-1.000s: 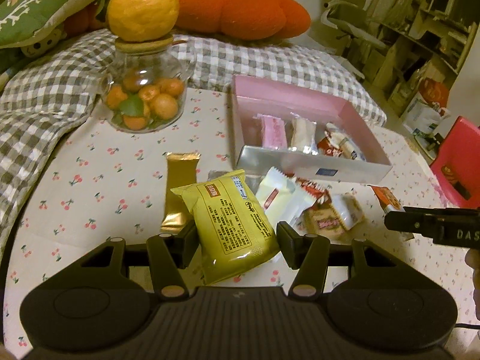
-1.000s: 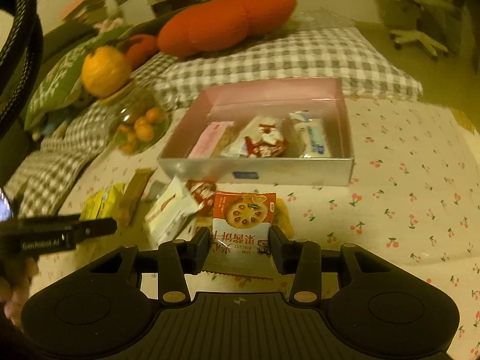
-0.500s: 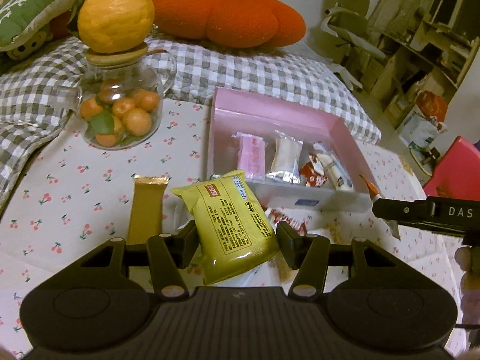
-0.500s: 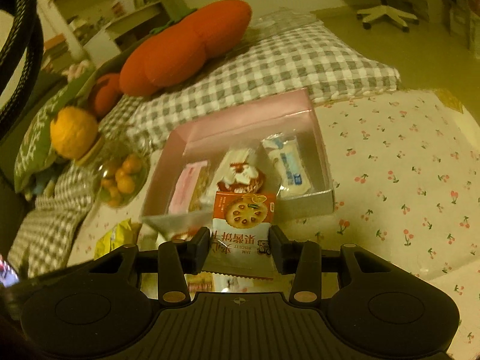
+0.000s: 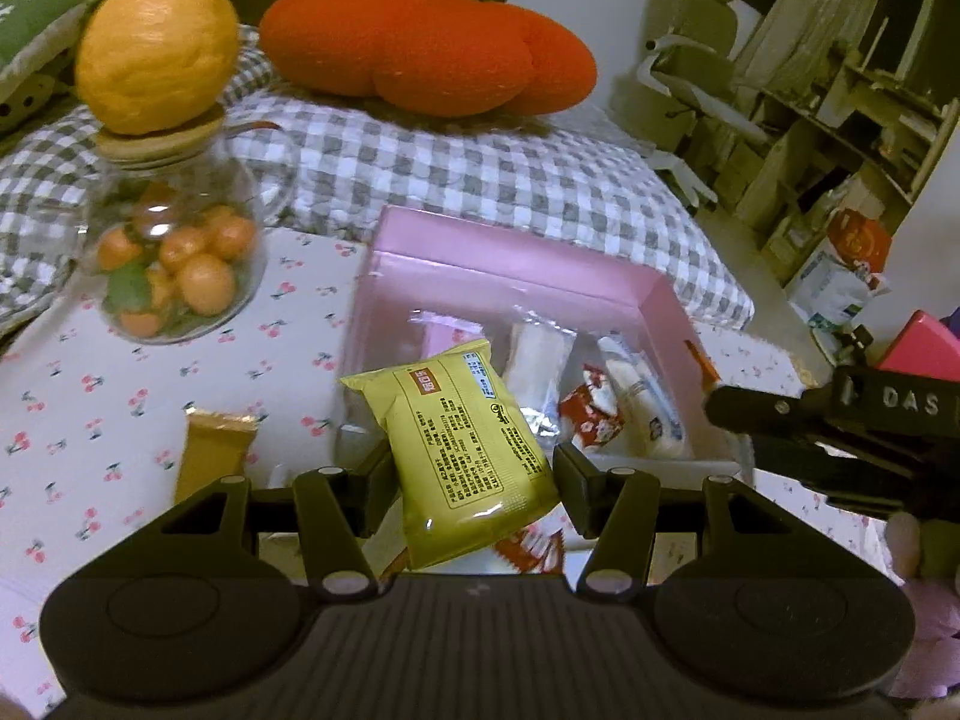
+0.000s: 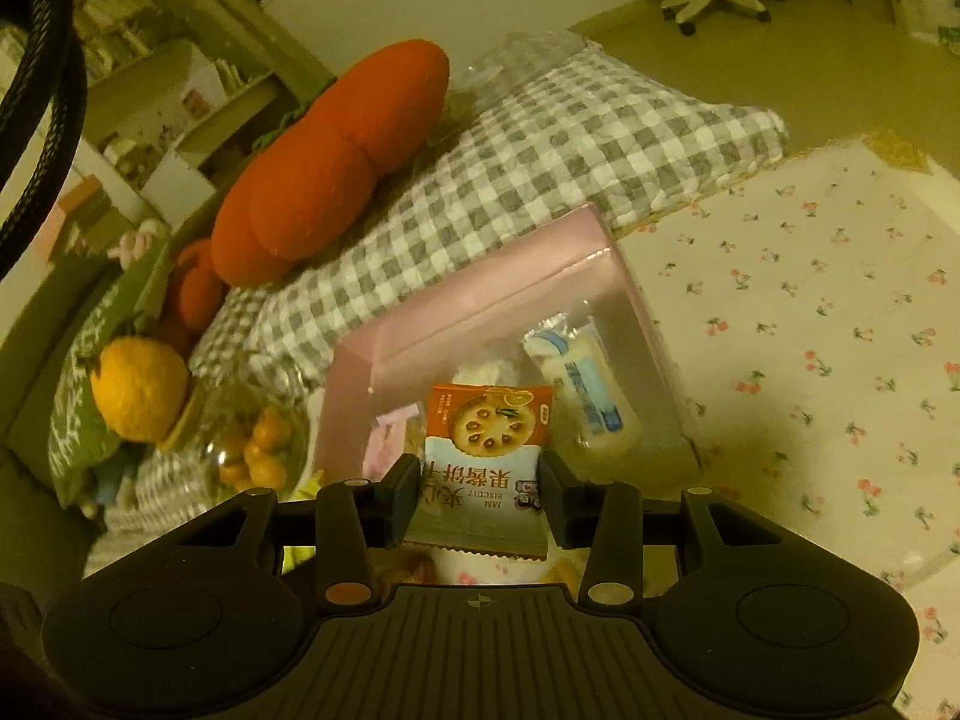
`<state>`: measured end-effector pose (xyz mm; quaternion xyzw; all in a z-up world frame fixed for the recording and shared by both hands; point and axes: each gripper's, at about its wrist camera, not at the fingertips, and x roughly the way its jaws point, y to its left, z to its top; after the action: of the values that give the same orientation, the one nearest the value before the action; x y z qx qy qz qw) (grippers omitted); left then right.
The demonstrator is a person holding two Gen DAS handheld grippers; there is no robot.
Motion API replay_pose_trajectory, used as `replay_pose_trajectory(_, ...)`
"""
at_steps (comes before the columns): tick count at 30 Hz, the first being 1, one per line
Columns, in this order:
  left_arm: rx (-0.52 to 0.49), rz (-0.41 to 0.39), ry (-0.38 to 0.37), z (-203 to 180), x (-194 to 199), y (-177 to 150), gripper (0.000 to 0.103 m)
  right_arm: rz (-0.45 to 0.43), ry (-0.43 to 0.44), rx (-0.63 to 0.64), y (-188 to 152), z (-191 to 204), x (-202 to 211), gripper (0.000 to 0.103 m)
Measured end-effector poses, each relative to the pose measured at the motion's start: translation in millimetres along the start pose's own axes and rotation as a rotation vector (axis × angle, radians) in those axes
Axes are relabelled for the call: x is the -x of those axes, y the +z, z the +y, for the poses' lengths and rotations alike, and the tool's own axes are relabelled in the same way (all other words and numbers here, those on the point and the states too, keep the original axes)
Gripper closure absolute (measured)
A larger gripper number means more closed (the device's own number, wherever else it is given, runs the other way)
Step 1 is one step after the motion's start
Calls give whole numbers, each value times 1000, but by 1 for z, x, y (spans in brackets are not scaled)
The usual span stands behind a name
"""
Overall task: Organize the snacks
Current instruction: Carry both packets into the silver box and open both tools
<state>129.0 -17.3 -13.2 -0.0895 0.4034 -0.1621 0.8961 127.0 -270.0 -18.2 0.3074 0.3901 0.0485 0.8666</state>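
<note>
The yellow packet (image 5: 465,450) hangs tilted between the pads of the left gripper (image 5: 471,480), which pinches it by its sides, above the near edge of the pink box (image 5: 510,252). The jam biscuit packet (image 6: 486,456) is gripped the same way by the right gripper (image 6: 480,495), its printed face toward the camera (the text reads upside down), and it too hangs over the near part of the box.

Inside the box lie a pink bar (image 5: 447,336), a pale wrapped cake (image 5: 537,354), a red-and-white sweet (image 5: 591,420) and a white-and-blue pack (image 6: 591,387), side by side. In the left view the right gripper's black arm (image 5: 840,420) reaches in from the right edge, just beside the box's right wall.

Outside the box, a gold bar (image 5: 213,462) lies on the cherry-print cloth (image 5: 90,390) to the left, and a red-and-white wrapper (image 5: 531,546) shows just below the yellow packet. Further left stands a glass jar (image 5: 174,258) of small oranges, with a large yellow citrus (image 5: 156,45) sitting on its lid. Behind the box runs a grey checked cushion (image 5: 480,174), and on it rests an orange plush (image 5: 420,42). Shelves and a white chair base fill the background.
</note>
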Motion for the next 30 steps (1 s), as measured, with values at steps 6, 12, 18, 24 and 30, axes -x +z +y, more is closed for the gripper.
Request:
replay_pose_trajectory(6, -12, 10, -5, -7, -27, 20, 51, -13, 4, 6, 22, -9, -29, 62)
replay_pose_trajectory(12, -79, 30, 28, -24, -58, 41, 51, -7, 33, -10, 35, -28, -62, 62)
replay_pose_trajectory(18, -150, 38, 63, -34, -91, 55, 51, -19, 68, -20, 48, -41, -84, 61)
replay_pose_trajectory(24, -184, 43, 81, -35, -112, 63, 51, -38, 76, 9, 60, -43, -95, 61)
replay_pose_trajectory(30, -190, 40, 91, -34, -124, 66, 51, -49, 77, 10, 64, -46, -101, 60)
